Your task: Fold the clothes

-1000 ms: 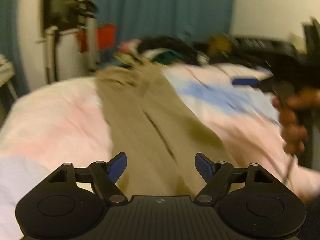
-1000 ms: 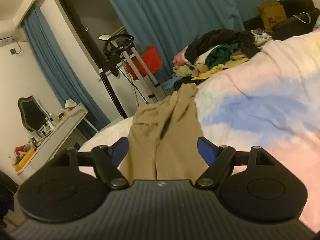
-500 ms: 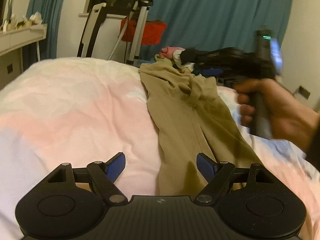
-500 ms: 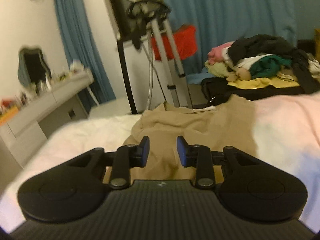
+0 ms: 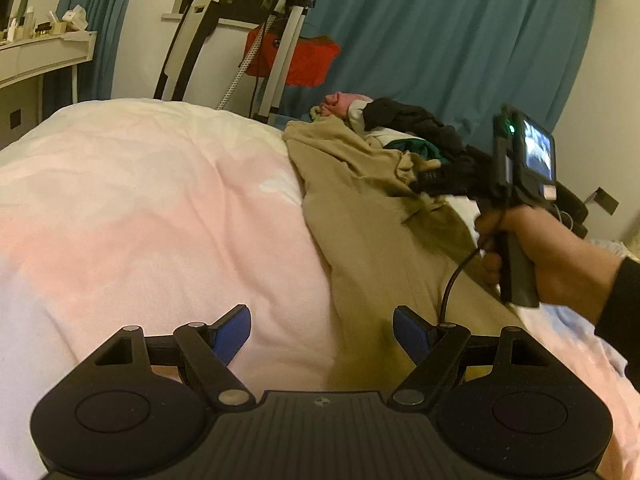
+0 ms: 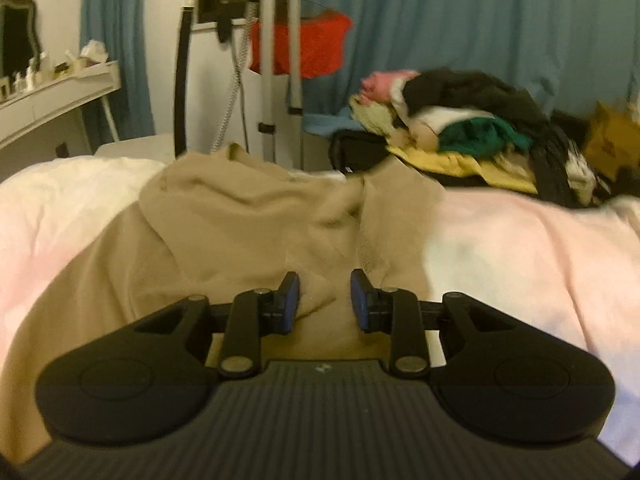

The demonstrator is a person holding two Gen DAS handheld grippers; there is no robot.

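Tan trousers [image 5: 372,216] lie lengthwise on a pink and white duvet [image 5: 152,208], waist end rumpled at the far edge of the bed. My left gripper [image 5: 322,330] is open and empty, low over the near trouser end and the duvet. My right gripper [image 6: 325,300] is partly closed with a gap between its blue pads, just above the rumpled waist [image 6: 248,216] of the trousers; a fold of tan cloth lies between the pads, not clamped. The right gripper's body [image 5: 516,184] and the hand holding it show in the left wrist view.
A pile of mixed clothes [image 6: 460,128] sits beyond the far edge of the bed. A garment steamer stand [image 5: 280,40] with a red item stands before blue curtains [image 5: 440,40]. A white dressing table [image 6: 52,96] is at left.
My right gripper moved forward and down onto the trouser waist, its jaws first narrowing and then opening a little. My left gripper stayed open and shifted left, toward the trousers' left edge.
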